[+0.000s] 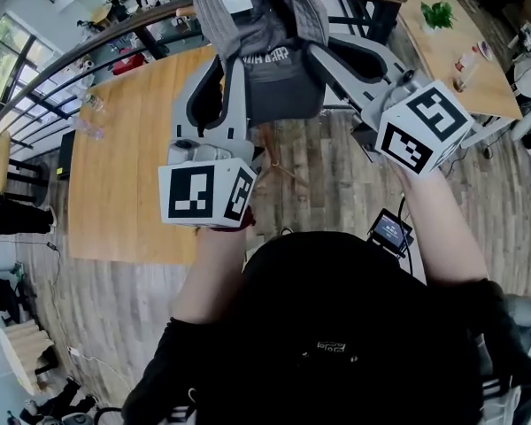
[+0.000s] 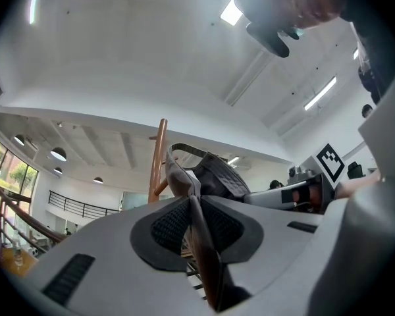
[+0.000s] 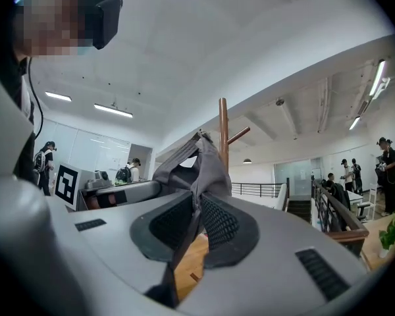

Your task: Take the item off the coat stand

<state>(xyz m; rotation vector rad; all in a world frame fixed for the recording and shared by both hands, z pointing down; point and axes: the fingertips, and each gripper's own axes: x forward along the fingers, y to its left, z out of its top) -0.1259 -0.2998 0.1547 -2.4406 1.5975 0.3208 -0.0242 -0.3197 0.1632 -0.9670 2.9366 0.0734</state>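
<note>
A grey fabric item (image 1: pixel 264 25) with a white label hangs in front of me, over the top of the wooden coat stand (image 3: pixel 223 127). My left gripper (image 1: pixel 232 71) is shut on the item's left edge, and a folded strip of cloth is pinched between its pads (image 2: pixel 192 210). The right gripper (image 1: pixel 326 53) is shut on the right side of the same item, with grey cloth (image 3: pixel 199 170) bunched above its pads. In the left gripper view the stand's pole (image 2: pixel 159 158) rises just behind the cloth. The stand's top pegs are mostly hidden by the item.
A large wooden table (image 1: pixel 133 149) lies to the left below, and a second table with a green plant (image 1: pixel 437 14) is at the right. A railing (image 1: pixel 88 51) runs behind. A small screen device (image 1: pixel 390 231) sits near my right forearm. People stand far off (image 3: pixel 385 170).
</note>
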